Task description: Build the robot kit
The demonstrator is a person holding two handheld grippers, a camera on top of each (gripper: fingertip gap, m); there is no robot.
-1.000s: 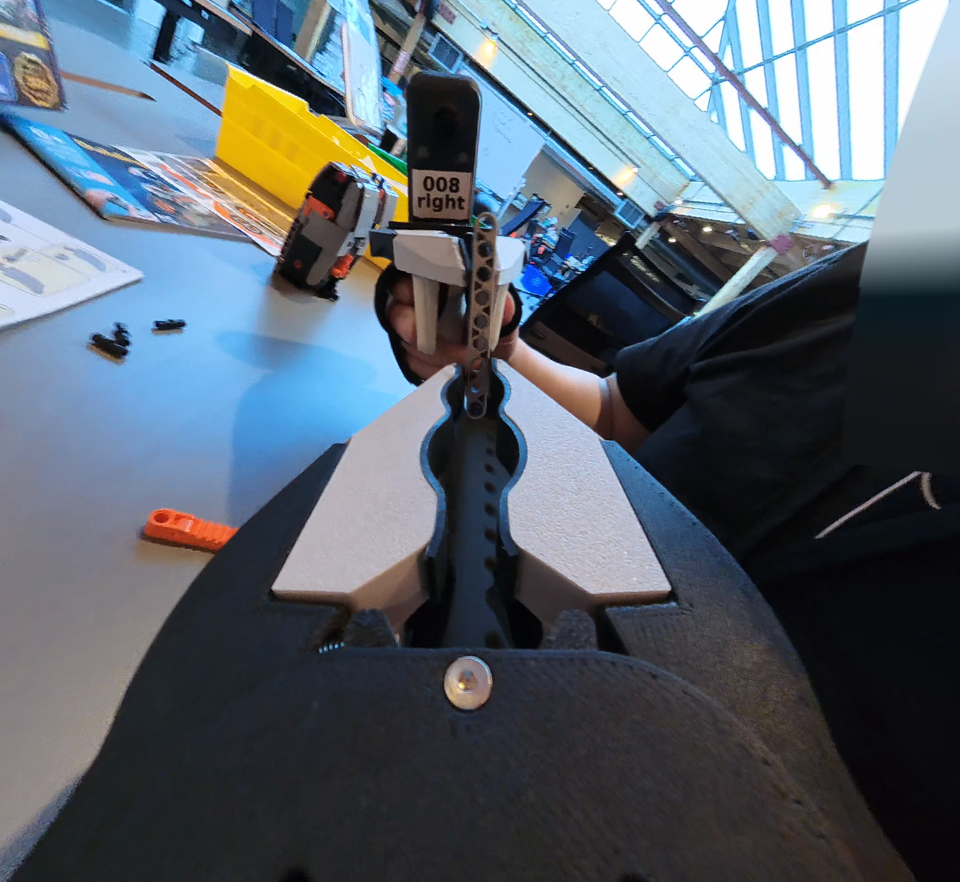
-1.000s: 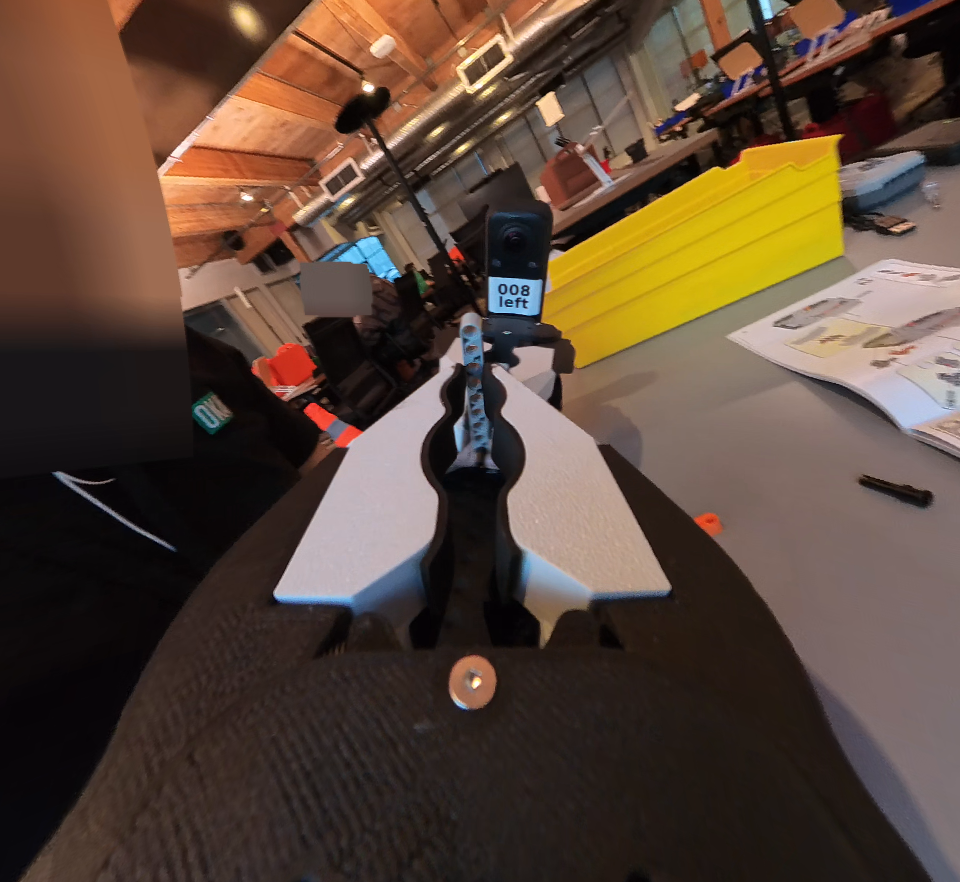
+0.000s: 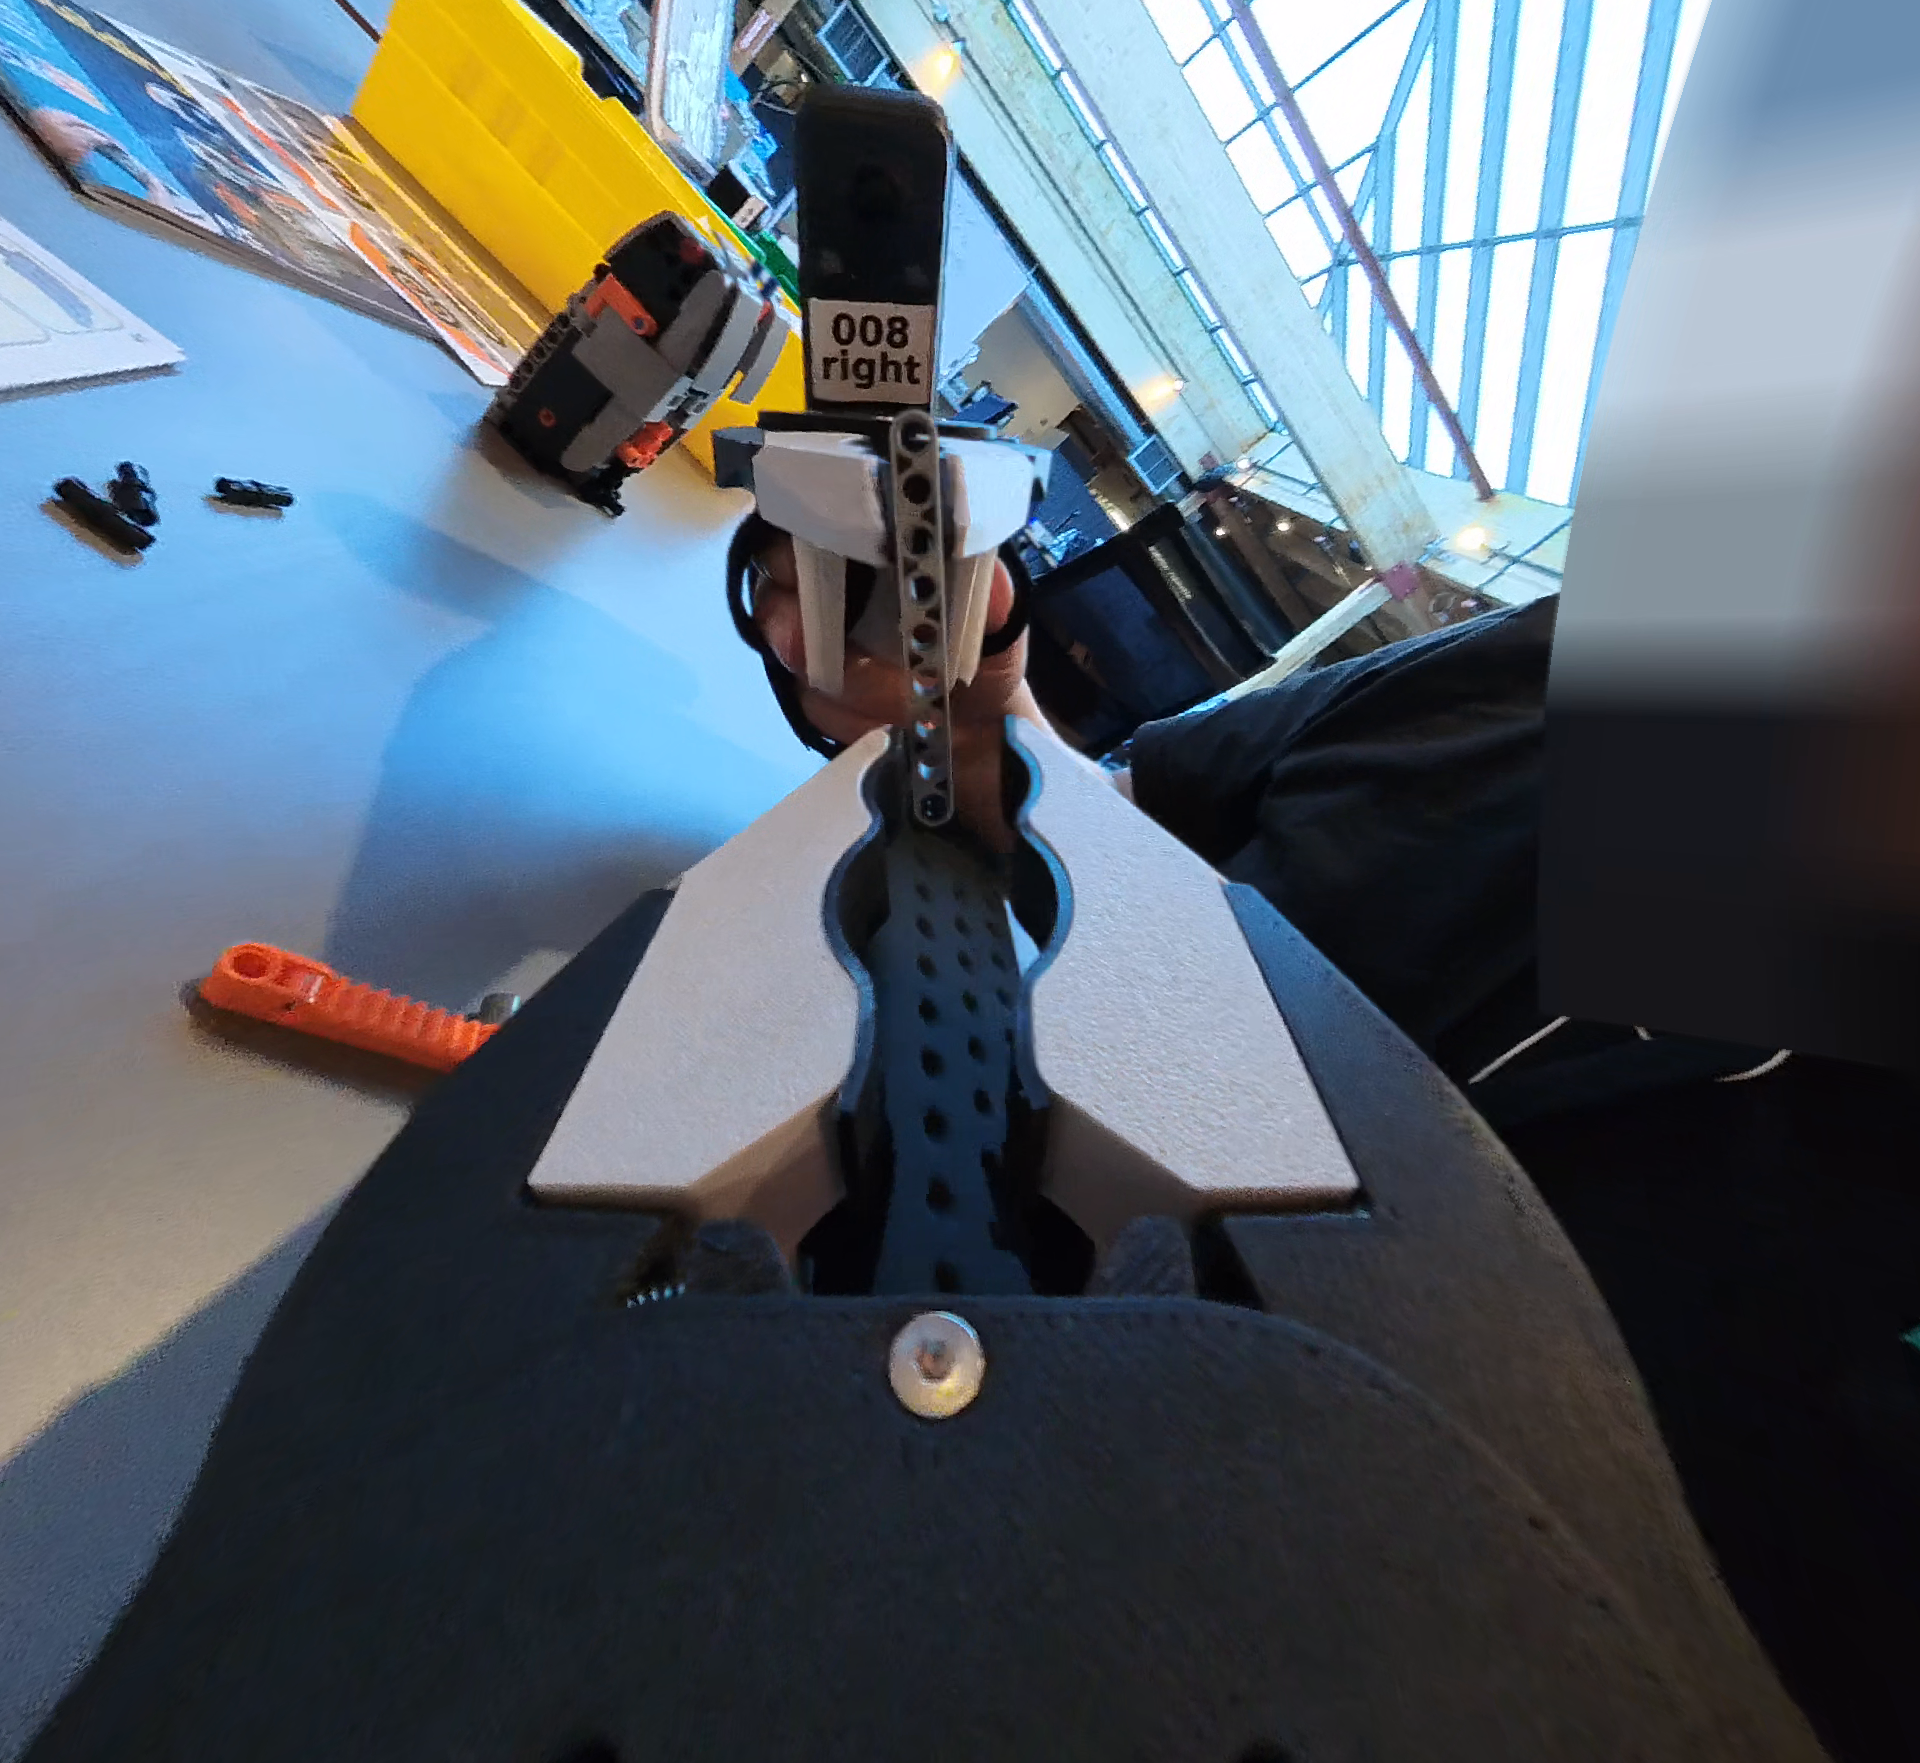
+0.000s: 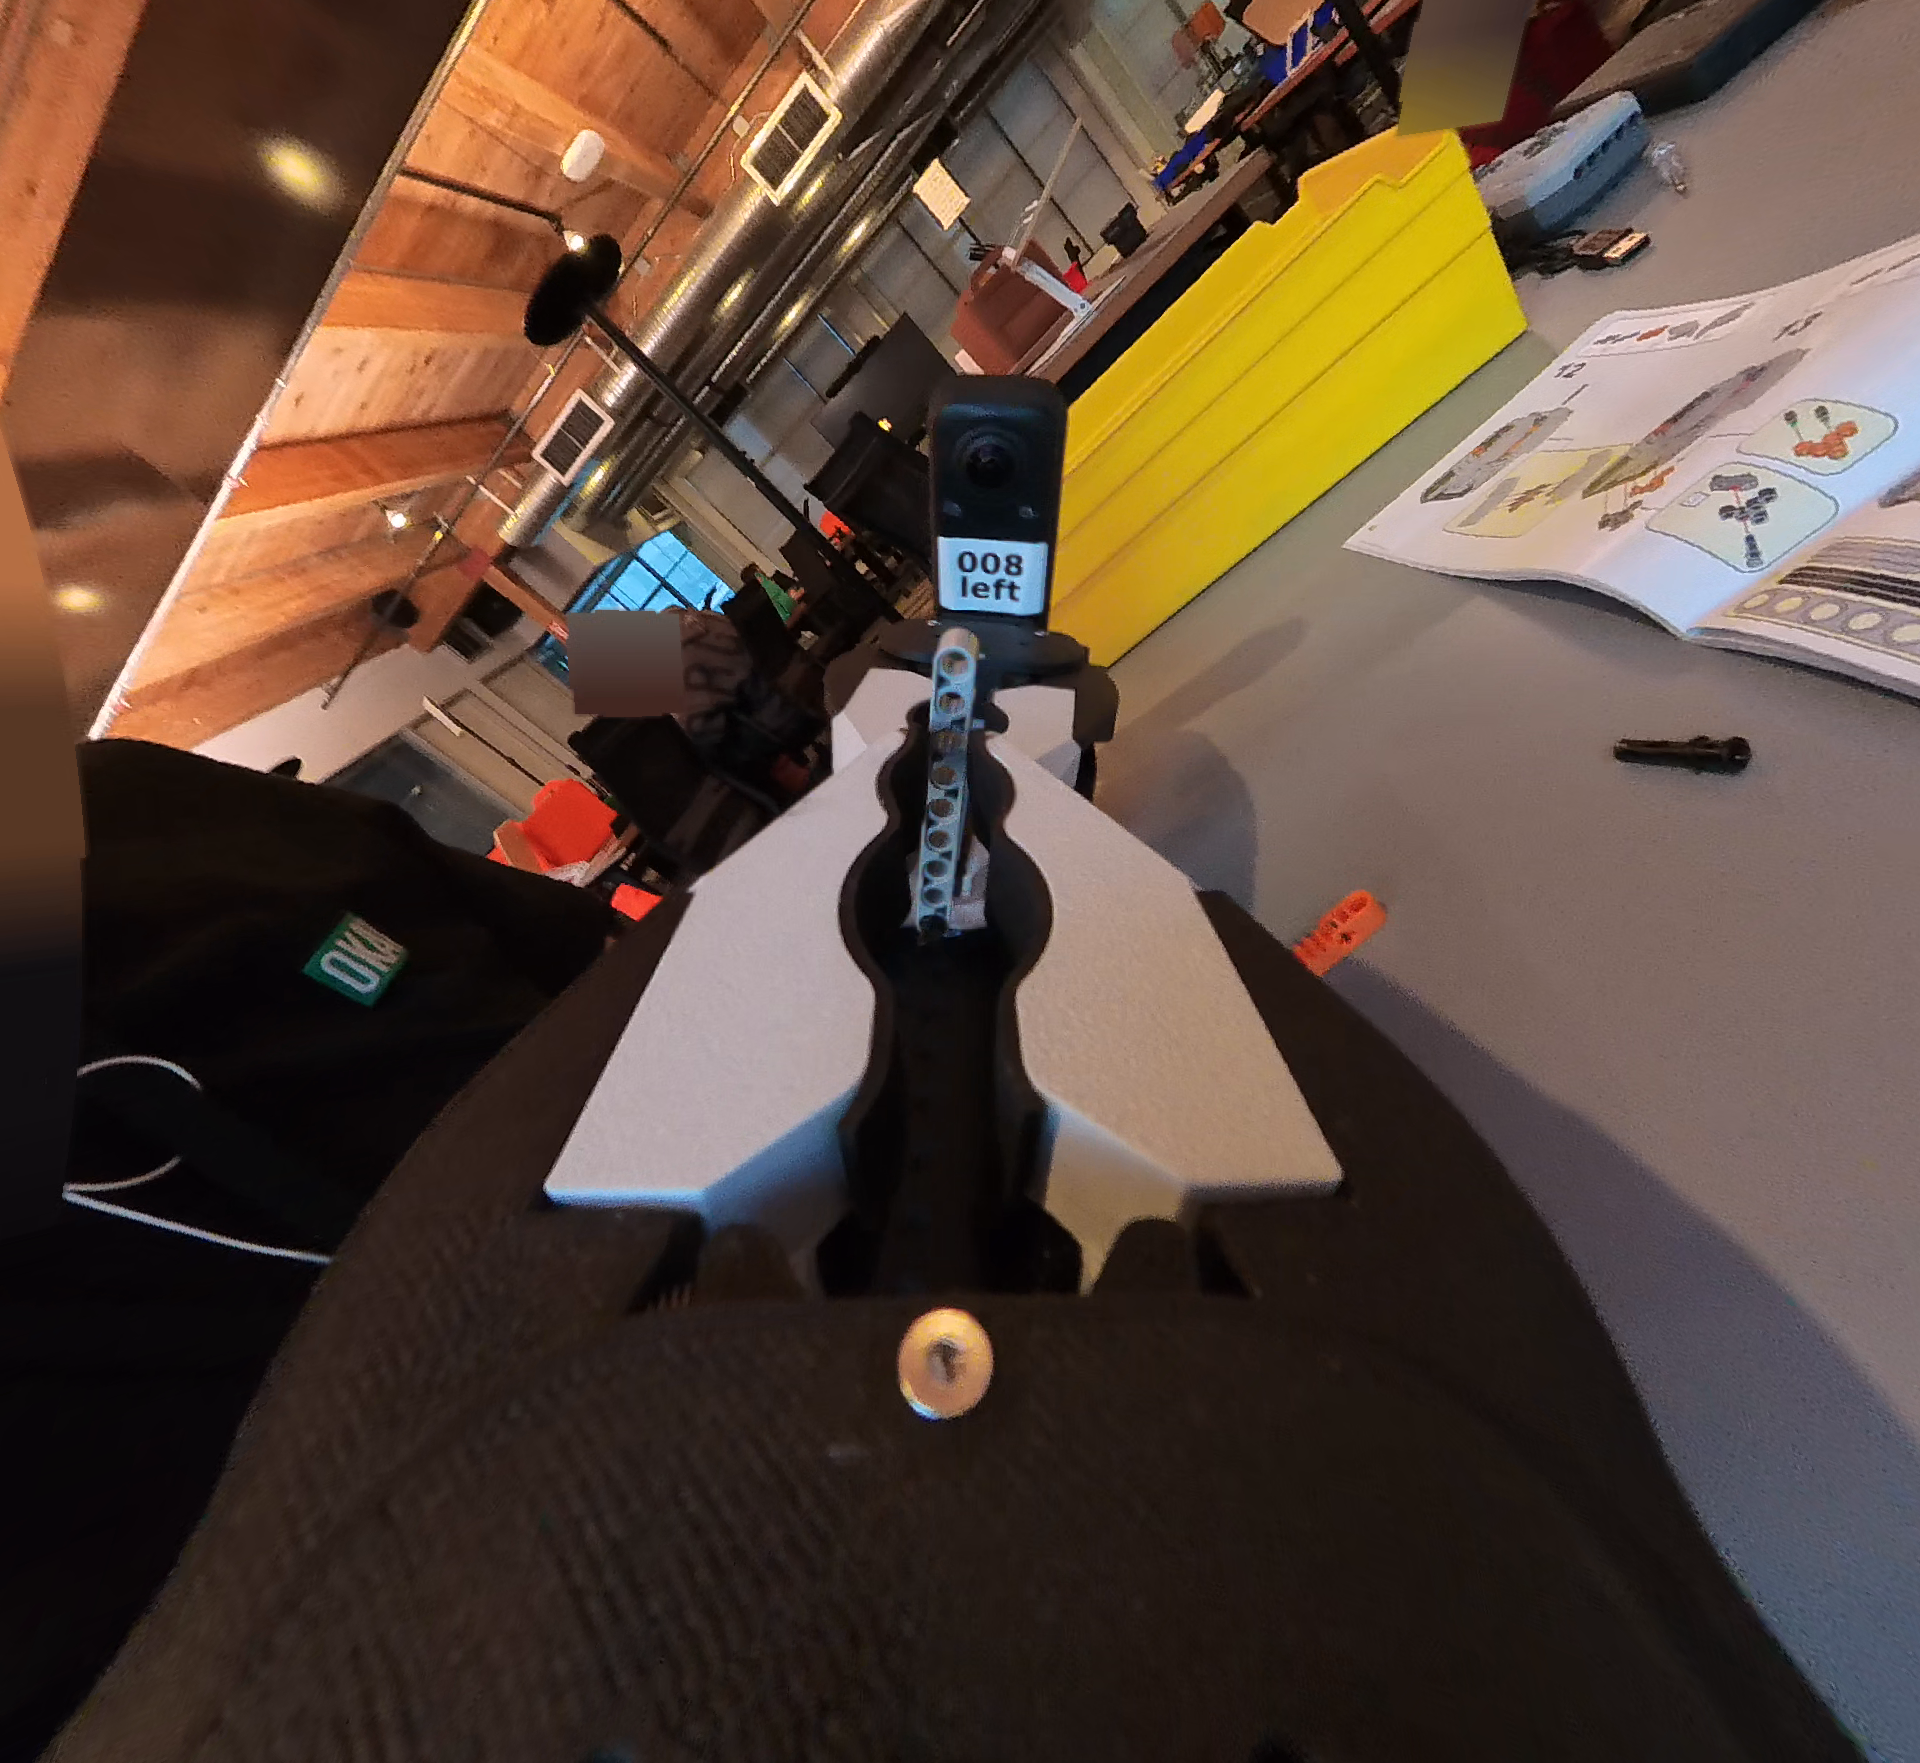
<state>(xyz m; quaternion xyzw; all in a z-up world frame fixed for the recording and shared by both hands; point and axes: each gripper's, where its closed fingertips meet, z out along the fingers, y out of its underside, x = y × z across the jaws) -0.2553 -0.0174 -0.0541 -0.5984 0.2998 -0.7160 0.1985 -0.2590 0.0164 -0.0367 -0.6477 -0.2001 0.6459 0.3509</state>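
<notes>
Left gripper (image 3: 940, 794): closed on one end of grey holed beam (image 3: 920, 612), raised above grey table (image 3: 312, 726). Right gripper (image 4: 951, 778): clamped on the other end. Orange toothed bar (image 3: 343, 1007) lies near left.

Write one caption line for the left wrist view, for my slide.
Left claw and right claw face each other, a grey holed beam held between them above the grey table.

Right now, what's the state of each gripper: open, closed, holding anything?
Left gripper: closed on one end of the grey beam with holes.
Right gripper: closed on the other end of the same beam, facing the left one.
</notes>
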